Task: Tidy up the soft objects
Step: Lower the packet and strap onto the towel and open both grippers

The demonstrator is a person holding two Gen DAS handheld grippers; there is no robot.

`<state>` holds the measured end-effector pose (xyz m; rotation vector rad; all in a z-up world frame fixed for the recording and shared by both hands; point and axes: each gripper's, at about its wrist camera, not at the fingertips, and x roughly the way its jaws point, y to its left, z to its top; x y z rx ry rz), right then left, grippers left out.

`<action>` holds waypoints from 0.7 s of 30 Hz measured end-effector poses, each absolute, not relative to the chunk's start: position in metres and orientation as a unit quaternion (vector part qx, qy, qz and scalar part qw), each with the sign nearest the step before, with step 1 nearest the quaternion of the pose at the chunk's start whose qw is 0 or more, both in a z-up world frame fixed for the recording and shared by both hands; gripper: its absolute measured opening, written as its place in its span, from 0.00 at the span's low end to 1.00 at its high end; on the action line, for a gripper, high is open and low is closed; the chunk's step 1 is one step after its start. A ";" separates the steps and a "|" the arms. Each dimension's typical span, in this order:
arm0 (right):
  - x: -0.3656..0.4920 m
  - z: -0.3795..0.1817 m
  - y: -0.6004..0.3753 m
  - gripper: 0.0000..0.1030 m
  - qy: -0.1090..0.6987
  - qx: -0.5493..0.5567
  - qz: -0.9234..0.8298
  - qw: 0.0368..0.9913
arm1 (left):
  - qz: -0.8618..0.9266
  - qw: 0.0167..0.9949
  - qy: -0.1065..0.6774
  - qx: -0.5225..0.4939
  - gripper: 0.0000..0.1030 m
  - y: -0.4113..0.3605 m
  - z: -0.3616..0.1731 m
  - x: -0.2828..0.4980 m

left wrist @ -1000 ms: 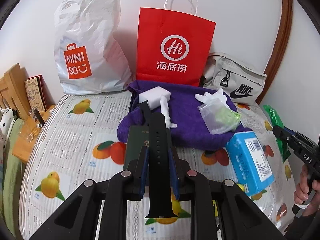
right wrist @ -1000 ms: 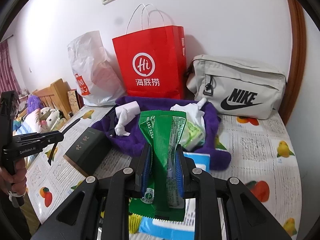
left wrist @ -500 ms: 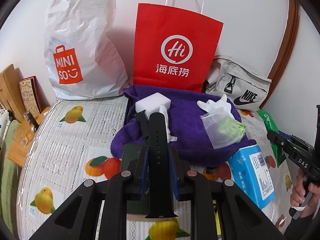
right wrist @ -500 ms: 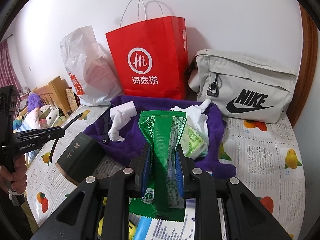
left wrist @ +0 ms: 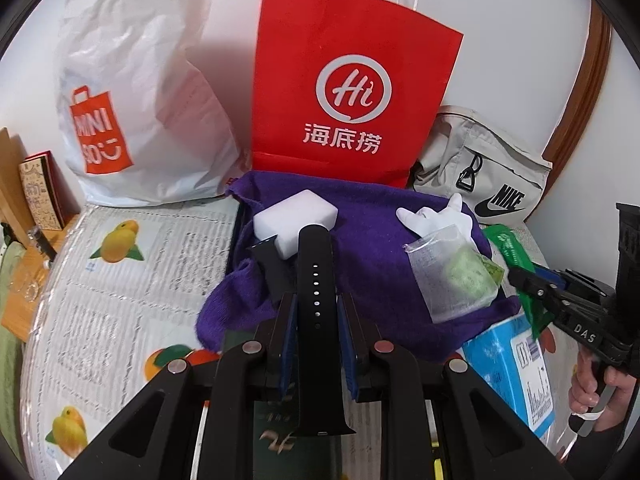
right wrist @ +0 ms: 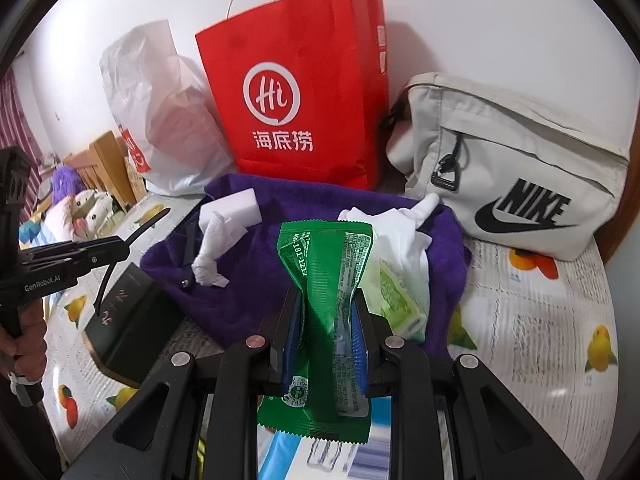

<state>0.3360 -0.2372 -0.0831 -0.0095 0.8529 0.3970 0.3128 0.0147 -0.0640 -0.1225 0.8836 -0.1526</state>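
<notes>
- The left gripper [left wrist: 316, 312] has its fingers [left wrist: 287, 320] drawn in narrow and pinching a black watch strap [left wrist: 315, 280] upright between the blue pads; the strap's perforated end pokes out ahead of the tips
- The right gripper [right wrist: 325, 320] is likewise nearly closed, its fingers [right wrist: 290, 320] squeezing a green snack packet [right wrist: 326, 280] at the waist, so the foil flares above and below the pinch
- Neither grip has altered over the last second; what has changed is the view: the red paper bag [left wrist: 352, 92], the white plastic bag [left wrist: 132, 92] and the grey Nike pouch [right wrist: 512, 184] all loom larger than a second ago, so both hands have carried their loads forward and slightly down toward the back of the bed
- That suggests the carry phase is under way, with each item probably bound for one of the bags, though which one cannot be told yet
- Just beyond the tips lies a purple towel [left wrist: 360, 248] on the fruit-print bed cover [left wrist: 120, 280], bearing a white block [left wrist: 296, 218], a white cloth [left wrist: 436, 216] and a clear pouch of something green [left wrist: 456, 276]
- A dark box [right wrist: 128, 320] sits beside the towel's left edge, and a blue carton [left wrist: 516, 364] lies to its right, partly hidden by the other gripper
</notes>
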 end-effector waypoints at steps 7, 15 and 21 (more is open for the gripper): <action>0.361 -0.090 -0.234 0.23 0.421 -0.019 0.185 0.888 | -0.093 0.893 0.437 -0.056 0.19 0.000 -0.070 0.344; 0.389 -0.104 -0.250 0.25 0.444 -0.009 0.170 0.880 | -0.103 0.879 0.463 -0.055 0.19 -0.017 -0.087 0.380; 0.404 -0.120 -0.256 0.27 0.466 -0.015 0.164 0.870 | -0.103 0.869 0.479 -0.062 0.19 -0.023 -0.100 0.396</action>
